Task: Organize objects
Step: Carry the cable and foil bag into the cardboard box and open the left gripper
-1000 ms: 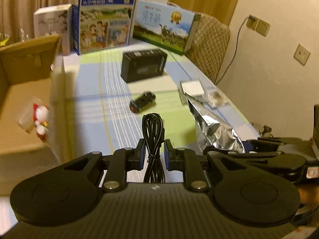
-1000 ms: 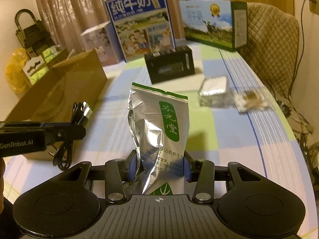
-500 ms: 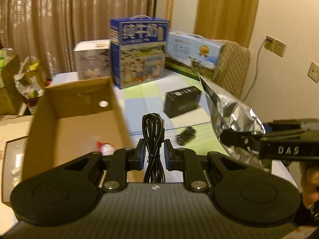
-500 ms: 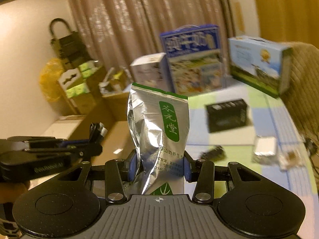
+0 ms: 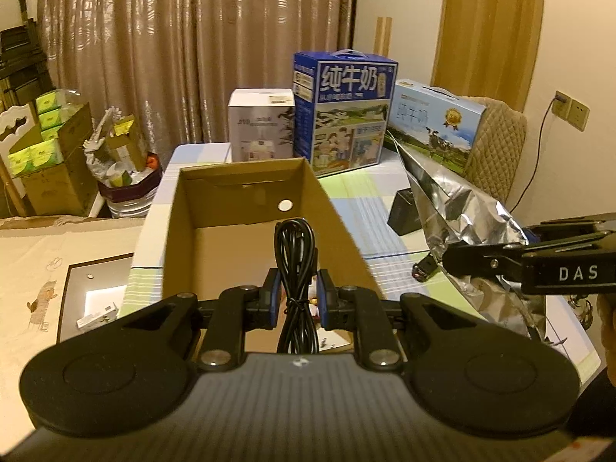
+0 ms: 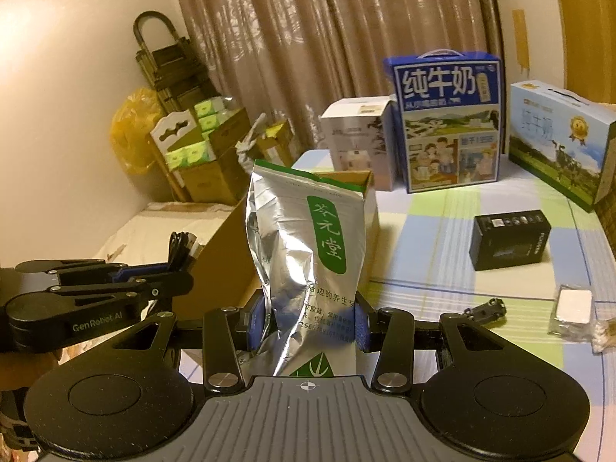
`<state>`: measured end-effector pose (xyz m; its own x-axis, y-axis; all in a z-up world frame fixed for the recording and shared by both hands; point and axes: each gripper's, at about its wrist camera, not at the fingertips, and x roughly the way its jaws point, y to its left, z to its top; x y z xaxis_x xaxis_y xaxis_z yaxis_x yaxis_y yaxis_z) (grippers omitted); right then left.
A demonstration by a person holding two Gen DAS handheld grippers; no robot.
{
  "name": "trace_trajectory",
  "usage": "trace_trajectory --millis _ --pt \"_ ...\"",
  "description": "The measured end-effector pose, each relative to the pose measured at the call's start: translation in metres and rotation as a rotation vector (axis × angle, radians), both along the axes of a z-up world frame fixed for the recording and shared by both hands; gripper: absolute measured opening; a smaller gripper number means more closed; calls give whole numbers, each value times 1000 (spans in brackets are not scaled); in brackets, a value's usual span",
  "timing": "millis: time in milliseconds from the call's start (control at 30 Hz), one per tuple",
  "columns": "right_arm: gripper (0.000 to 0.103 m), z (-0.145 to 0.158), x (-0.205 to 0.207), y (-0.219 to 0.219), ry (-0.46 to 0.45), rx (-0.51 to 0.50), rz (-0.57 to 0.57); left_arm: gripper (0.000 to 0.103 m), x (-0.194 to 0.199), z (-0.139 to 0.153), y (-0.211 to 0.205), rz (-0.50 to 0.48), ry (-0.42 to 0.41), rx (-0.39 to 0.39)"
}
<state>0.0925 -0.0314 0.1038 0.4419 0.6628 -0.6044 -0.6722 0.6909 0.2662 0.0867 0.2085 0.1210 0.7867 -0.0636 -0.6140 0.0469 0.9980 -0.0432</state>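
Table (image 6: 442,231) under a checked cloth carries, at its far end, a blue milk carton (image 5: 344,111), with a black box (image 6: 510,244) at the right. Nearer stands an open cardboard box (image 5: 246,208). The left gripper (image 5: 297,300) hangs over its near edge, clamped on a coiled black cable (image 5: 295,254). Right of the box, the right gripper (image 6: 308,325) grips an upright silver tea pouch (image 6: 304,254).
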Motion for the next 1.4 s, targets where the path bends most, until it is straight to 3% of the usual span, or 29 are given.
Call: trace_trajectory --millis 367,700,1100,1167,1200,1233,1400 --pt "42 -2 20 29 57 14 5 15 7 -4 29 17 19 2" --pt "42 -12 63 61 128 48 -14 15 42 -21 54 44 54 -26" --pt "42 -47 98 94 228 72 -42 16 80 -44 73 65 89 -39" --pt "42 -52 101 96 242 71 -48 19 87 -48 73 73 84 -25" --pt "42 -54 102 97 249 69 -49 29 90 -49 73 75 86 -24" --pt "42 -56 103 97 254 68 -48 32 91 -49 75 76 82 -33" --pt "42 -63 104 99 273 66 -57 33 88 -50 84 94 79 -56"
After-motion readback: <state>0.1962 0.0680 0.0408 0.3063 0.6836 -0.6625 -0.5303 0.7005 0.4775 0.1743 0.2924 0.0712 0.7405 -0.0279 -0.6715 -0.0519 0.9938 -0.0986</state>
